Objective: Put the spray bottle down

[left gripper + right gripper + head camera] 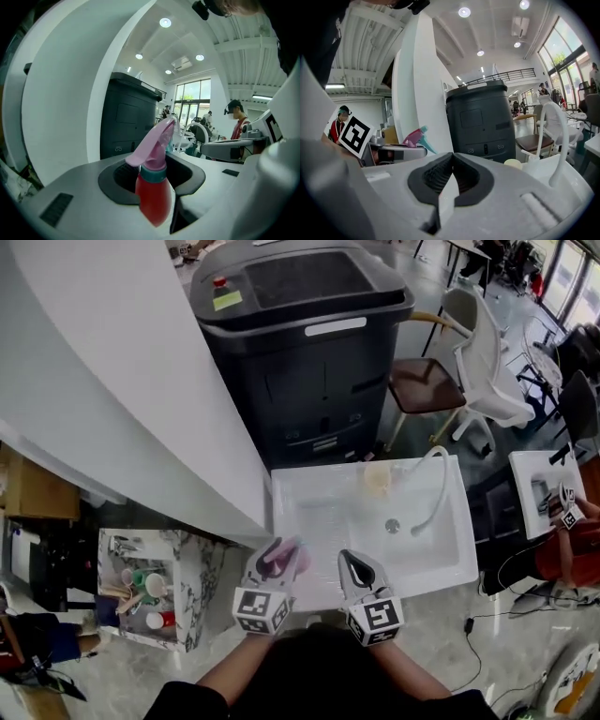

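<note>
The spray bottle [278,563] has a red body, a teal collar and a pink trigger head. My left gripper [281,549] is shut on it at the near edge of the white sink [309,486]. In the left gripper view the bottle [153,192] stands upright between the dark pads, head pointing forward, with the left gripper [154,165] closed round its body. My right gripper [354,564] is beside it on the right, jaws together and empty. The right gripper [451,157] view shows the pads meeting at the tip, and the bottle [414,138] off to its left.
A curved white faucet [436,486], a drain [392,525] and a pale cup [377,479] are in the basin. A black machine [309,343] stands behind it, a white curved wall [112,409] on the left, a chair [427,381] at right, a shelf of cups [145,594] at lower left.
</note>
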The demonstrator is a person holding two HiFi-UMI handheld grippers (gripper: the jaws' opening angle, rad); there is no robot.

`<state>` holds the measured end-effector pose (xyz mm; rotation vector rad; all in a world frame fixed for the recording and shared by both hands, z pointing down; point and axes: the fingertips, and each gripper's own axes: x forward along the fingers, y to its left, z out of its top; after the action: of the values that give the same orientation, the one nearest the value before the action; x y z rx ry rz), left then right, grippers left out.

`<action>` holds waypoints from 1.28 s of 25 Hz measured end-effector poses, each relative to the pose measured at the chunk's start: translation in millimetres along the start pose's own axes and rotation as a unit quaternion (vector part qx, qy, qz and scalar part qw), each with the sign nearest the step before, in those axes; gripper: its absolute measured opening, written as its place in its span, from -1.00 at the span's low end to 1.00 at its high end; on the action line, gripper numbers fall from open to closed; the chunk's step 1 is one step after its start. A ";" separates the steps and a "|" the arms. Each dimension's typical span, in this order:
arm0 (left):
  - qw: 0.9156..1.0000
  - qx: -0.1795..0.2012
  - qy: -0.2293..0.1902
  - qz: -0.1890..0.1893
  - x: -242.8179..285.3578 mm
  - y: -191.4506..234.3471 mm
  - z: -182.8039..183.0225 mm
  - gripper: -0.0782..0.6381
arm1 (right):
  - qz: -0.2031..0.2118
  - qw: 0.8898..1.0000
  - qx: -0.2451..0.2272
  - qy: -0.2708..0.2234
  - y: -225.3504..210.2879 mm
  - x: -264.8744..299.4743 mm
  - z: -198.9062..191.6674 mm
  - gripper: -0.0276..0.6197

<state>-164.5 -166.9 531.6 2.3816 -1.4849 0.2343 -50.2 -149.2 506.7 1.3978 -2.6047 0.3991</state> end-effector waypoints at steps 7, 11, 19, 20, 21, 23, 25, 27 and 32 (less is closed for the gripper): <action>0.999 -0.022 0.002 0.024 63.2 34.1 5.7 -0.31 | -0.002 1.000 0.028 0.010 -38.6 46.6 -1.3 -0.92; 0.999 -0.024 -0.004 0.033 98.5 50.1 8.7 -0.31 | 0.005 0.999 0.030 0.026 -52.7 72.2 -10.3 -0.92; 0.999 -0.019 0.001 0.044 161.0 83.0 4.9 -0.31 | 0.001 0.999 0.050 0.015 -90.4 115.2 -7.8 -0.92; 0.999 -0.020 0.003 0.045 167.5 86.1 3.1 -0.31 | 0.003 0.999 0.050 0.017 -94.2 119.6 -9.0 -0.92; 0.999 -0.021 0.005 0.047 174.0 89.2 1.2 -0.31 | 0.004 0.999 0.049 0.020 -97.9 123.8 -10.6 -0.92; 0.999 -0.021 0.010 0.047 187.7 94.8 -3.3 -0.31 | 0.003 0.998 0.050 0.027 -106.1 130.8 -14.8 -0.92; 0.999 -0.014 0.013 0.041 203.0 97.7 -7.7 -0.31 | -0.002 0.998 0.052 0.037 -115.7 135.2 -20.2 -0.92; 0.999 0.004 0.010 0.034 218.9 100.8 -9.9 -0.31 | -0.005 0.998 0.053 0.045 -123.5 139.3 -24.9 -0.92; 0.999 0.024 0.006 0.036 251.6 116.2 -19.4 -0.31 | 0.005 0.996 0.056 0.067 -127.0 145.3 -44.2 -0.92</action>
<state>-155.9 -419.0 648.1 2.3616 -1.5787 0.3036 -23.7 -317.9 607.0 1.3424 -2.5162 0.6270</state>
